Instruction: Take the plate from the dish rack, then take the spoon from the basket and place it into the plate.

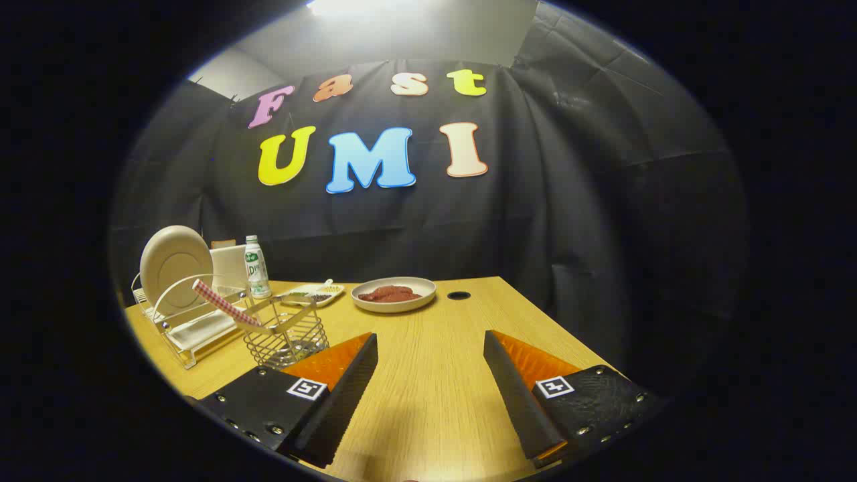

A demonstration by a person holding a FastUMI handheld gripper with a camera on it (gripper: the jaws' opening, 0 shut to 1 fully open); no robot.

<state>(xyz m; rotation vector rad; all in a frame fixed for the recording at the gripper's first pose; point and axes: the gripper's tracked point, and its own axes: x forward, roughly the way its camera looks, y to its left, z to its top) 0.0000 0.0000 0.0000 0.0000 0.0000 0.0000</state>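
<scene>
The tongs (430, 375) hang spread wide over the near part of the wooden table (435, 402), nothing between the two fingers but bare tabletop. At the table's far left corner a wire dish rack (191, 328) holds a pale plate (175, 268) standing on edge, leaning a little against the rack's hoop. Just beside the rack, nearer the middle of the table and just ahead of the left finger, stands a wire basket (288, 335); a spoon (224, 304) with a red-and-white checked handle sticks out of it, slanting up toward the rack. Behind the basket, by the far edge, a small bottle (256, 266) stands upright in front of a white box (229, 266). Further along the far edge lies a small flat tray (312, 293) with dark bits in it, then a shallow bowl (394, 294) holding something reddish-brown. Just past the bowl a round dark hole (458, 295) is set in the tabletop.
</scene>
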